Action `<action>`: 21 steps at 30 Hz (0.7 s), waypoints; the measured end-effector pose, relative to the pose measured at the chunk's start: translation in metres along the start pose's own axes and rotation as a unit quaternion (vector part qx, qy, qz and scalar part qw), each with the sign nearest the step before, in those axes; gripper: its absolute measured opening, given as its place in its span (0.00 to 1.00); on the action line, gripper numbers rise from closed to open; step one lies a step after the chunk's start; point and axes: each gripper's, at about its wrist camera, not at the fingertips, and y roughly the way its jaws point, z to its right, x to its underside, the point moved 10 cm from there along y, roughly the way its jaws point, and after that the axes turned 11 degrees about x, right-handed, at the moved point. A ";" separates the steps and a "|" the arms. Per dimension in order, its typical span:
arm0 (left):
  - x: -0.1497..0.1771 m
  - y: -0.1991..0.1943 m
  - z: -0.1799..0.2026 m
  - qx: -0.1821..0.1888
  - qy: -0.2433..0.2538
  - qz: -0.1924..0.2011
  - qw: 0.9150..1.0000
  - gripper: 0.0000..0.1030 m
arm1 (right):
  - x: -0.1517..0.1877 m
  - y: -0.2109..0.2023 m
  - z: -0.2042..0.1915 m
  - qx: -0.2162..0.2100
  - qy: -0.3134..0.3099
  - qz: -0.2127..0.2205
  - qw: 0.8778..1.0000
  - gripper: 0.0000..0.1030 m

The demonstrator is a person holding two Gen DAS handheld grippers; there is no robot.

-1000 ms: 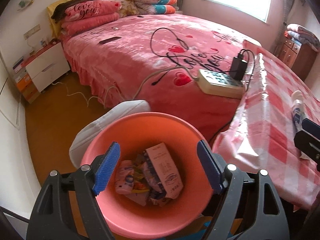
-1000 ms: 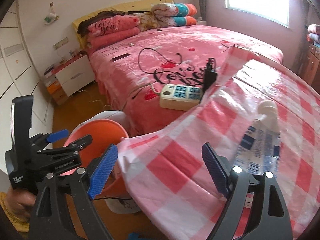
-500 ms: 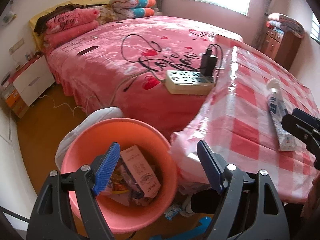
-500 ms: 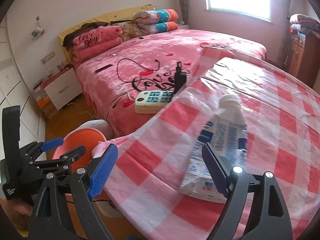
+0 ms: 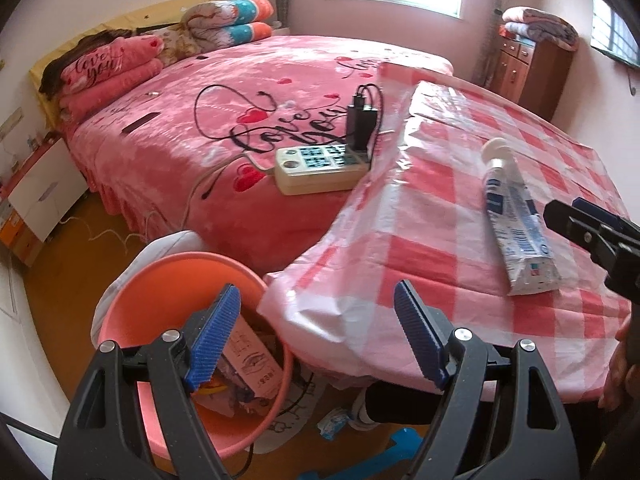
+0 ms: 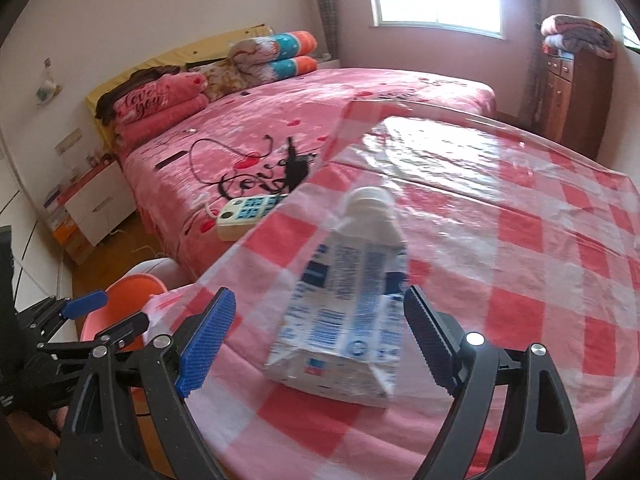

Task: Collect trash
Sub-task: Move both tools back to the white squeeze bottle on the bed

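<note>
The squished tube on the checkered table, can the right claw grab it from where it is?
Probably yes. The tube lies flat right ahead of the open right claw, nothing sits between them, and the checkered tablecloth around it is bare.

Bucket (image 5: 132,292) salmon-orange.
Tablecloth (image 6: 520,280) red-and-white check, glossy.
Tube (image 6: 352,308) white, blue print, white cap.
Left gripper (image 5: 316,336): black frame, blue ribbed pads.
Right gripper (image 6: 316,336): same black, same blue.
Bedspread (image 5: 208,128) pink, red hearts, black script.
Power strip (image 5: 320,168) cream, black adapter plugged in.
Folded blanket (image 5: 108,72) pink, dark "Love you" lettering.
Bedding roll (image 6: 276,54) teal, orange, floral.
Cabinet (image 5: 528,72) reddish-brown wood.
Nightstand (image 5: 40,196) white, red top.
Floor (image 5: 68,272) ochre.
Walls pale pink.
</note>
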 end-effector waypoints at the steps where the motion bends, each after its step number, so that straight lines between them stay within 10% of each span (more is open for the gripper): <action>1: -0.001 0.000 0.003 0.001 0.003 0.000 1.000 0.78 | 0.000 0.000 0.007 0.005 0.004 0.002 1.000 0.83; 21: -0.011 0.006 0.066 0.023 0.057 -0.002 0.998 0.78 | 0.004 0.000 0.071 0.047 0.033 0.015 0.998 0.83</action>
